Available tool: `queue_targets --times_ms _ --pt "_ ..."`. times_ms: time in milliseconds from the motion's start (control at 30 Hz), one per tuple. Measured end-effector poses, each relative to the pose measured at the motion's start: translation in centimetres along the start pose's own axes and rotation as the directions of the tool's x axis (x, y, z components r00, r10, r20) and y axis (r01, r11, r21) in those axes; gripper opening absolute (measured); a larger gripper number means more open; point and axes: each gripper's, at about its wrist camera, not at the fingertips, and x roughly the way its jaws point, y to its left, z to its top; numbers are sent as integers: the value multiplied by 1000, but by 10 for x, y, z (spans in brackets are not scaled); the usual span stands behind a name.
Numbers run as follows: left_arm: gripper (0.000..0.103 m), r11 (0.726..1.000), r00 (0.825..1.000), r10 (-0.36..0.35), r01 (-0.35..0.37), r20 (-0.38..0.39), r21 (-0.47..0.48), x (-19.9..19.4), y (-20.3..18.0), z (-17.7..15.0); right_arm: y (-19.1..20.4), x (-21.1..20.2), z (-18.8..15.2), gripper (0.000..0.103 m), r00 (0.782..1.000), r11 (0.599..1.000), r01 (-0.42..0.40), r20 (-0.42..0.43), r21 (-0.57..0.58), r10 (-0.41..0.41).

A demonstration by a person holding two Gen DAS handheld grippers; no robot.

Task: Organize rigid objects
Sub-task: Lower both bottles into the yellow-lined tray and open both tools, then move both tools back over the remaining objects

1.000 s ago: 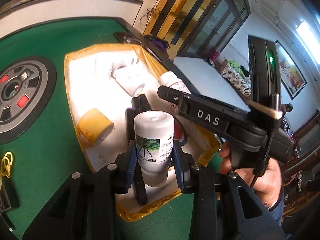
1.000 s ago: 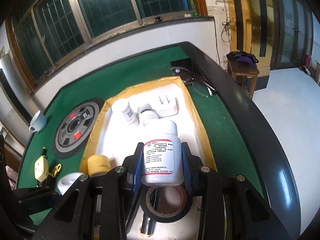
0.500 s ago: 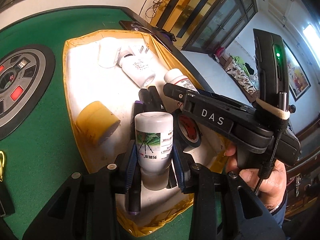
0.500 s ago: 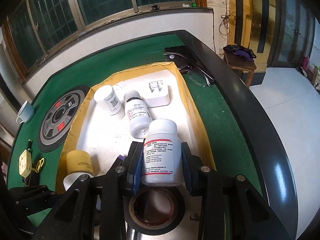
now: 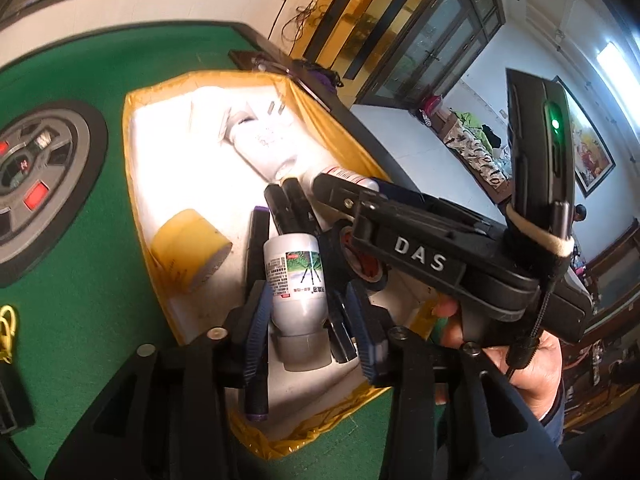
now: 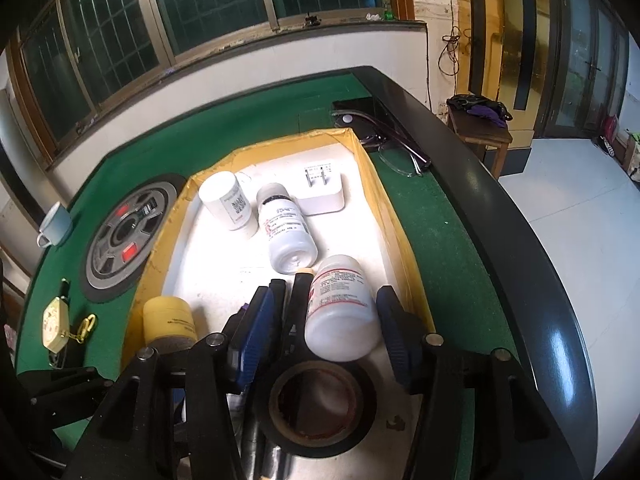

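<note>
On the green table [image 6: 436,236], at far left, a pale mug [image 6: 56,226] stands near the edge. Below it lies a cream tag on a gold keyring [image 6: 54,326]. To the right sits a grey wheel-shaped disc [image 6: 120,236] with red inserts.

Next comes the yellow-walled tray [image 6: 384,204] with a white floor. Contents, left to right in the right wrist view:
- A yellow jar [image 6: 168,320] stands at the near left wall.
- A white labelled bottle [image 6: 229,204] lies near the far left corner.
- A second white bottle [image 6: 286,228] lies just beside it, cap toward the far wall.
- A white plug adapter [image 6: 322,188] lies at the far end, prongs up.
- Black markers [image 6: 294,320] lie along the tray's middle.
- A roll of black tape [image 6: 318,408] lies at the near end.

Left gripper [image 5: 306,324]: jaws opening. A white bottle with a green label [image 5: 298,280] lies between the blue pads, cap toward the camera. The left pad looks close against it; a gap shows at the right pad.

Right gripper [image 6: 324,340]: jaws opening. A red-labelled white bottle [image 6: 340,308] lies tilted on the tray floor between the pads, clear of both, its base resting toward the tape roll.

Right of the tray, a pair of glasses [image 6: 396,152] rests on the felt near the dark table rim.

In the left wrist view, a hand [image 5: 528,364] grips the right gripper's handle.
</note>
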Motion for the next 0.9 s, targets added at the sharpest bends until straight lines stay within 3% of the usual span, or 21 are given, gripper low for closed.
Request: queue_targets --times_ms 367,667,900 --pt "39 996 989 68 -76 129 57 -50 9 -19 18 -42 -22 48 989 993 -107 110 53 100" --pt "39 992 974 107 -117 199 41 -94 31 -44 77 -48 -44 48 982 986 -165 88 -25 166" --pt "39 990 959 138 -136 246 -28 -132 72 -70 127 -57 -54 48 970 972 -213 99 -94 222"
